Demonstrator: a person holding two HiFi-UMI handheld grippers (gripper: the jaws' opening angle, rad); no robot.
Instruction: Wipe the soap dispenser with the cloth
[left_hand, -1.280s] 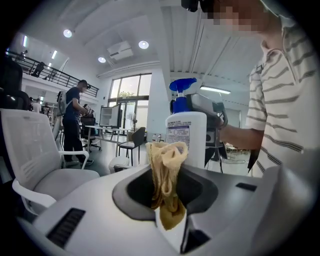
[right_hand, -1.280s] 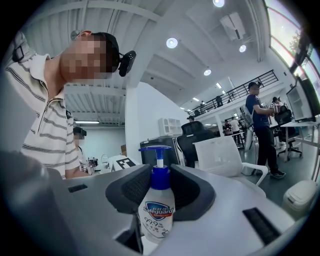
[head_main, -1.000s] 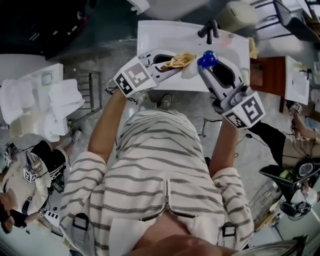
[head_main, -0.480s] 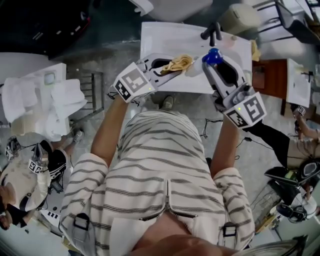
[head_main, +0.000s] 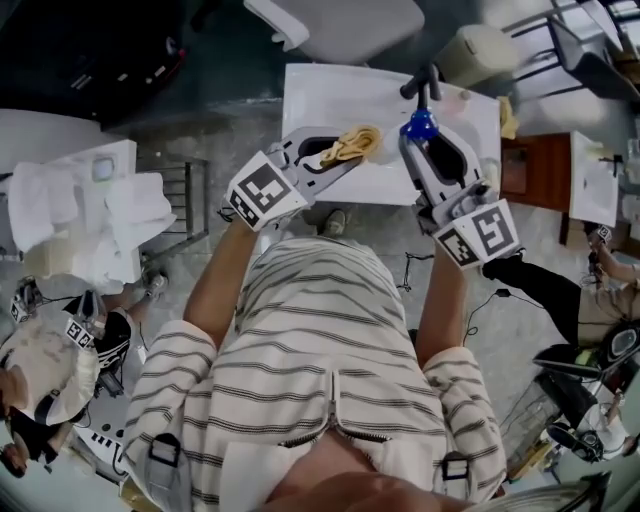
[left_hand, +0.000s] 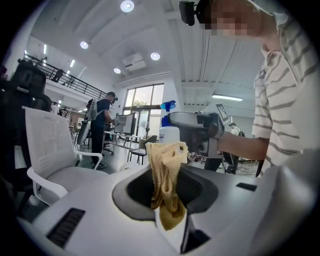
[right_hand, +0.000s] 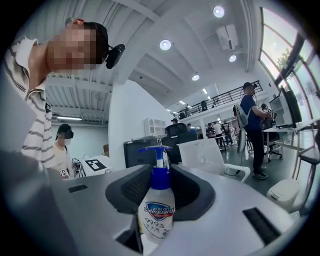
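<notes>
White surface (head_main: 320, 95) fills the top of my head view, and both my tools are held over it. My right tongs (head_main: 417, 138) are closed partway on the soap dispenser (right_hand: 156, 212), with the pads pressing on its white body; it stands upright with the blue pump on top, over the surface's right half. My left tongs (head_main: 345, 152) are clamped tight on the bunched yellow cloth (left_hand: 167, 175), over the near edge just left of the dispenser, with a small gap between the two.
</notes>
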